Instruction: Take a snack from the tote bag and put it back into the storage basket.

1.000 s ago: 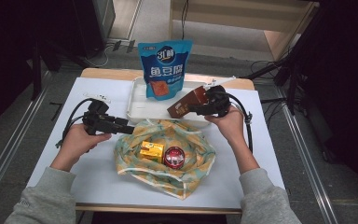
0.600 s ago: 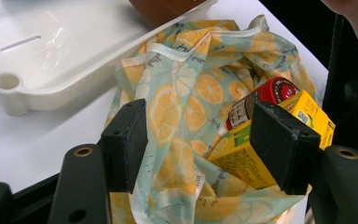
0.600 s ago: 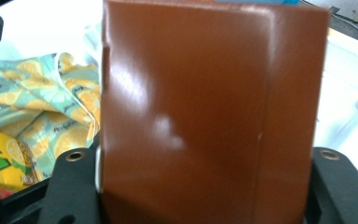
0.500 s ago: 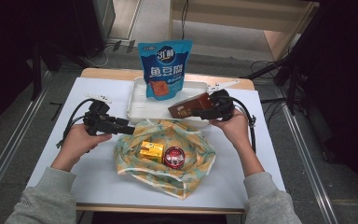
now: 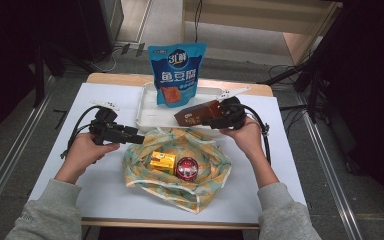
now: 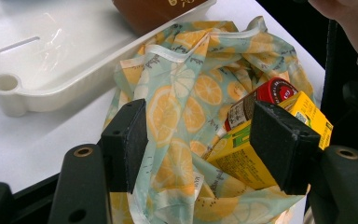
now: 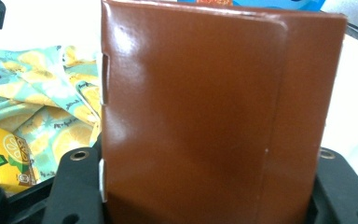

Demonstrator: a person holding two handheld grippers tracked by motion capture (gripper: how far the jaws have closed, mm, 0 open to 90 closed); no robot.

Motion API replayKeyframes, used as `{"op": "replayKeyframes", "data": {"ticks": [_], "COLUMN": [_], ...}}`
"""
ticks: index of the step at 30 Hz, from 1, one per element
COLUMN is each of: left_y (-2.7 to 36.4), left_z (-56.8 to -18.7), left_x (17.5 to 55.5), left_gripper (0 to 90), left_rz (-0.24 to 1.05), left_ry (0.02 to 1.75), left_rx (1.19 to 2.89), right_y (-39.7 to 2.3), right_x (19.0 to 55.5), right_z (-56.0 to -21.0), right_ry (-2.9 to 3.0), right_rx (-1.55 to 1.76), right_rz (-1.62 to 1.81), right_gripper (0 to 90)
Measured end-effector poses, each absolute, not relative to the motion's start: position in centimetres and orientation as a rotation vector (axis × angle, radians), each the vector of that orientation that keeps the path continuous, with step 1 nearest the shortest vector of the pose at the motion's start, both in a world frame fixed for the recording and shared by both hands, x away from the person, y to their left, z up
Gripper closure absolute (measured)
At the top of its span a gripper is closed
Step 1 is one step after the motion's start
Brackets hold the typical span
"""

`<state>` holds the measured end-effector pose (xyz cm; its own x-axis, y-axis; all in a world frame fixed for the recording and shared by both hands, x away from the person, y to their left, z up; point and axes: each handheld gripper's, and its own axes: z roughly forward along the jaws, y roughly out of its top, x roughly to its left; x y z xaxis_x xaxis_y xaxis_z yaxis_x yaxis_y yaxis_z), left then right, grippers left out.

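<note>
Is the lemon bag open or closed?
Open. The lemon bag lies spread on the table with its mouth wide, so the yellow box and the red-lidded can inside it show.

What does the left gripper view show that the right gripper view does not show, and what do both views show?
Left gripper view: the white tray, the red-capped jar, and the left gripper open, its fingers on either side of the bag's fabric.

Right gripper view: the right gripper shut on the brown box, seen close up, with a bit of the blue pouch above it.

Both: the lemon-print bag, the yellow carton and the brown box.
</note>
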<state>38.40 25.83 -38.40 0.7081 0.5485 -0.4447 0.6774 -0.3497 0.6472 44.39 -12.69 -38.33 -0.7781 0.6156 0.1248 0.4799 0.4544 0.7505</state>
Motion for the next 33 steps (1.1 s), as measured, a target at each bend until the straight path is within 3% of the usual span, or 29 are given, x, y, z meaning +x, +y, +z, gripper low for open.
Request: {"op": "replayKeyframes", "data": {"ticks": [33], "left_y": [25.9], "left_z": [-38.5], "left_x": [38.4], "left_gripper": [37.0], "left_rz": [-0.191], "left_ry": [0.939], "left_rx": [2.041], "right_y": [-9.4], "right_x": [45.7], "right_z": [-41.1], "right_ry": [2.637], "right_rx": [0.97], "right_rz": [1.135], "right_gripper": [42.3]}}
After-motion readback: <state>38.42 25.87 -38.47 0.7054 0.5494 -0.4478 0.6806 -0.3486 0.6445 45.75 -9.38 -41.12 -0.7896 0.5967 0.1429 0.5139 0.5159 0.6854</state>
